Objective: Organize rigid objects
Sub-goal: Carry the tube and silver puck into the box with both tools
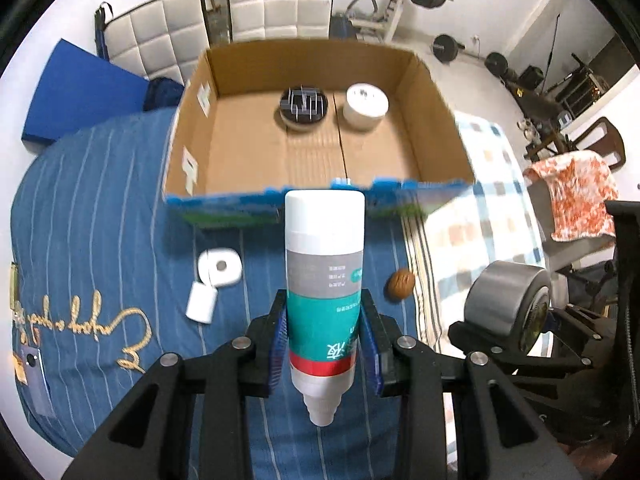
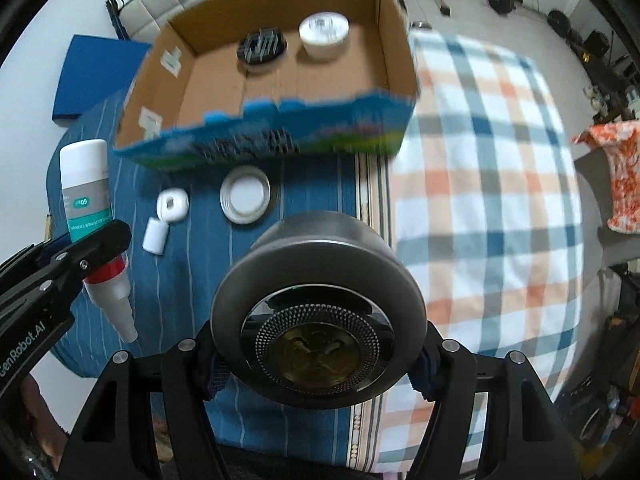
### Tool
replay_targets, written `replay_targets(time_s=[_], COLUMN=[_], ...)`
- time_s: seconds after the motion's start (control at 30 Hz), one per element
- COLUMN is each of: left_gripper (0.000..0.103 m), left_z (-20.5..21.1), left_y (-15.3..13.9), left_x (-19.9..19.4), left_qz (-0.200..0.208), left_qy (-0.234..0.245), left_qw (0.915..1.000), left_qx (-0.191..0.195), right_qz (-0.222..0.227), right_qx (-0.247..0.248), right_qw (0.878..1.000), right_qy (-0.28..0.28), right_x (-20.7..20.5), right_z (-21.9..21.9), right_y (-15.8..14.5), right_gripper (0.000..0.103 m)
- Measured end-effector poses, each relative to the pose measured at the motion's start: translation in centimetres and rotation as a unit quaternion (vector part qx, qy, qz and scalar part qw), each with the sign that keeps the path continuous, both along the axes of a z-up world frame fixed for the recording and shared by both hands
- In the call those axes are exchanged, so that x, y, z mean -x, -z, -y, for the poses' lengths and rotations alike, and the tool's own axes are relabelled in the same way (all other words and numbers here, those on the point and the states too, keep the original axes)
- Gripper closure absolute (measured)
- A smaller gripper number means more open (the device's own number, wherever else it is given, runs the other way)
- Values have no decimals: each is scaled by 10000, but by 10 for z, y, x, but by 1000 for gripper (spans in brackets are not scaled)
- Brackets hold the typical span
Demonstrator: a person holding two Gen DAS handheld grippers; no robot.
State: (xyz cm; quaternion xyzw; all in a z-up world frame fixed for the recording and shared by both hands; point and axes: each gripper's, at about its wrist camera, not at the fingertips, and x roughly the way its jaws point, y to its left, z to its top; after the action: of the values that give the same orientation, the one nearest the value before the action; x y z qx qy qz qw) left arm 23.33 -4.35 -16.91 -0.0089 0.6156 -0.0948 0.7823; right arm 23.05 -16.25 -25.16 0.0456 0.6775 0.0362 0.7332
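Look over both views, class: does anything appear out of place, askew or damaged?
The cardboard box's near rim looks torn and jagged. A loose lid lies alone on the blue cover, with no matching jar visible nearby. Nothing is spilled.

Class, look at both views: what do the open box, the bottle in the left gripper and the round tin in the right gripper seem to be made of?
Box: corrugated cardboard, matte brown inside, printed blue outside; ragged cut edge.
Bottle, held by the left gripper: probably plastic, smooth white body with a printed label.
Tin, held by the right gripper: likely metal, brushed grey sheen, embossed gold-coloured centre.
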Motion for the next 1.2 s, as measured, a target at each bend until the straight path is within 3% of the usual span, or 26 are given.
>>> replay_targets(time_s=[0.53, 0.77, 1.0, 1.2], left_gripper=[73, 73, 73, 73], left_z=[-9, -18, -24, -27], left_y=[-30, -31, -20, 27], left_x=[-31, -68, -139, -201], left_qz=[423, 433, 343, -126], left_qy=[-208, -382, -459, -440], left_qw=[9989, 9980, 9979, 9989], left_qx=[57, 270, 288, 58], right_qz=[549, 645, 567, 132], right_qx=[-194, -241, -160, -45], right_qw=[9983, 9976, 9983, 9999], right_qy=[-93, -71, -12, -56], right_x=[-40, -83, -151, -204], right_z=[-20, -22, -17, -19], right_y=[-33, -38, -20, 25], right_gripper=[32, 32, 32, 32])
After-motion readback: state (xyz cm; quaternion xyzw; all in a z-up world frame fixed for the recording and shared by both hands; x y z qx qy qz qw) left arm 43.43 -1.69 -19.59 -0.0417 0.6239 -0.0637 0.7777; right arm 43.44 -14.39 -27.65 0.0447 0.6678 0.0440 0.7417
